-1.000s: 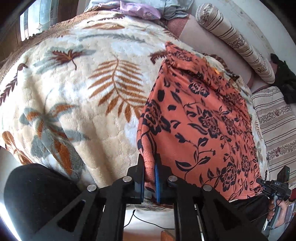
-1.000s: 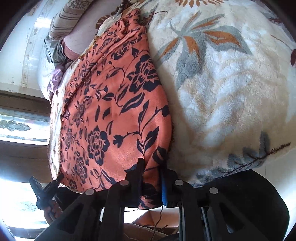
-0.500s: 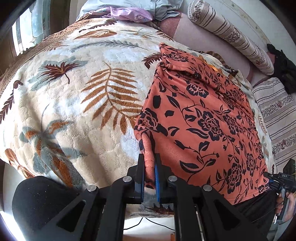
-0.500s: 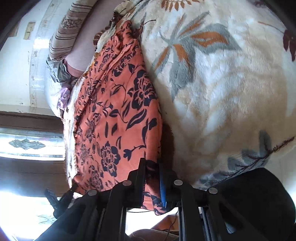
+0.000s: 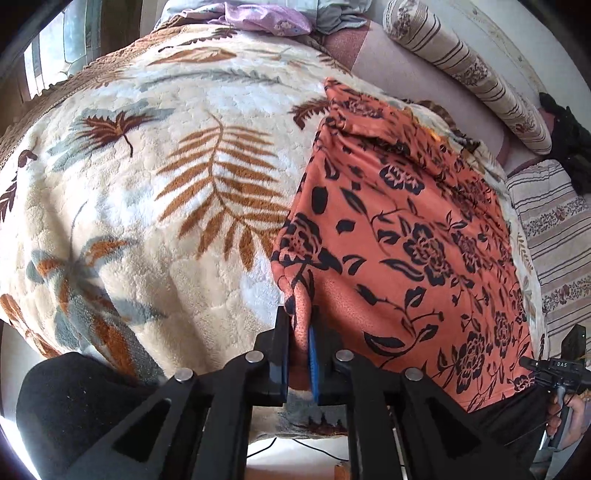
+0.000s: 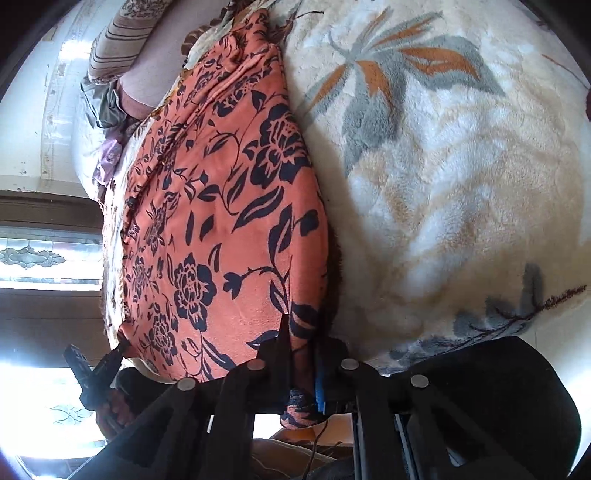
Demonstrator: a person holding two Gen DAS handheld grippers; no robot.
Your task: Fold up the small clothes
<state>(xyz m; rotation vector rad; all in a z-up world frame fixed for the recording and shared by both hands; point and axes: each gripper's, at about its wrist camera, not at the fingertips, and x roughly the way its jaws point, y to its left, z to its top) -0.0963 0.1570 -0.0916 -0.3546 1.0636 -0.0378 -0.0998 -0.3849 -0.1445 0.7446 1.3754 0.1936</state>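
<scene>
An orange garment with a black flower print (image 5: 406, 240) lies flat on the bed, reaching from the near edge toward the pillows. My left gripper (image 5: 300, 325) is shut on its near left corner, with a fold of cloth pinched between the blue pads. My right gripper (image 6: 301, 332) has its jaws closing on the near right corner of the same garment (image 6: 229, 206); cloth sits between them and a scrap hangs below. Each gripper shows small in the other's view: the right gripper (image 5: 554, 365) and the left gripper (image 6: 96, 365).
A cream plush blanket with a leaf print (image 5: 147, 184) covers the bed on both sides of the garment (image 6: 443, 166). Striped bolster pillows (image 5: 461, 66) and a heap of lilac and grey clothes (image 5: 258, 18) lie at the far end. A window (image 6: 37, 258) is at the left.
Both grippers keep their corners of the garment. The views have shifted only slightly, and the right corner now sits a little deeper between the jaws.
</scene>
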